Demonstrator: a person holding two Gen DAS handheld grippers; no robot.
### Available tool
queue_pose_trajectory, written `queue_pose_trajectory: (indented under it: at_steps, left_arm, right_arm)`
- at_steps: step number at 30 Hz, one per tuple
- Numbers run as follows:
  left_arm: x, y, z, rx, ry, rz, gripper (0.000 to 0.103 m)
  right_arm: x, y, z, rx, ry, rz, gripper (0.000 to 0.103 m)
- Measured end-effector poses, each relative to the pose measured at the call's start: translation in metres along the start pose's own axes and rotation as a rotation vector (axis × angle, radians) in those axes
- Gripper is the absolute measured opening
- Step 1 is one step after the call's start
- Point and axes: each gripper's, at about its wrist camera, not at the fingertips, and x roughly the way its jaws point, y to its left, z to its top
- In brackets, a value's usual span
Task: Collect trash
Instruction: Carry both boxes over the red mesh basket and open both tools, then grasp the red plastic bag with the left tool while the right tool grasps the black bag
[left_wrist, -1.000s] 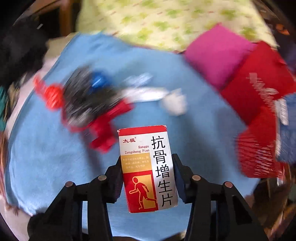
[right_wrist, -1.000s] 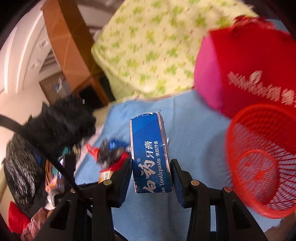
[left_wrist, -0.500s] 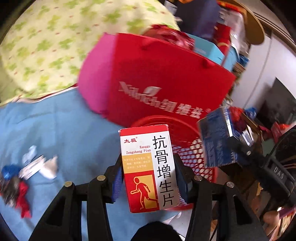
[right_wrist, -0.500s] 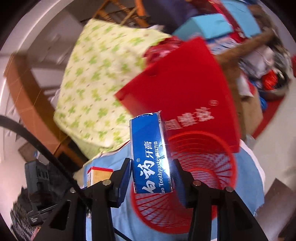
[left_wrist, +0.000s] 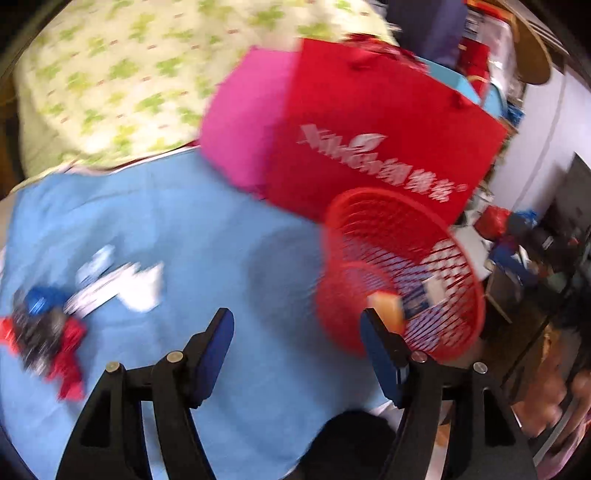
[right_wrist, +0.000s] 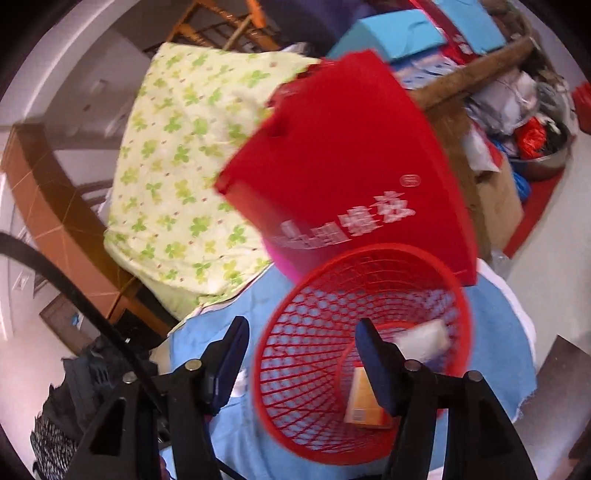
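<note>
Both grippers, left (left_wrist: 297, 354) and right (right_wrist: 301, 363), jaws just opened, hold nothing; red mesh basket (right_wrist: 458, 291) could tip if clipped.

left gripper (left_wrist: 297, 341) has just been opening, jaws apart with nothing between them, over the blue cloth (left_wrist: 207, 229). beside it the red mesh basket (left_wrist: 400, 273) holds blurred boxes. a red bag (left_wrist: 373, 133) stands behind it, and scraps of trash (left_wrist: 74, 299) lie at the left.
</note>
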Motion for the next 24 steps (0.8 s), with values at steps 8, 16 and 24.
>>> queue_pose_trajectory:
  at_steps: [8,16,24]
  left_arm:
    - [-0.067,0.151,-0.091,-0.218,-0.006,0.248,0.071]
    - [-0.121,0.287,-0.142,-0.43,-0.037,0.483,0.071]
    - [-0.115,0.376,-0.117,-0.598,-0.085,0.434,0.071]
  right_arm:
    - [0.033,0.099,-0.034,-0.178,0.122,0.132,0.064]
    - [0.138,0.205,-0.113,-0.315,0.454,0.262,0.064]
    - [0.263,0.286,-0.179,-0.423,0.637,0.286,0.064]
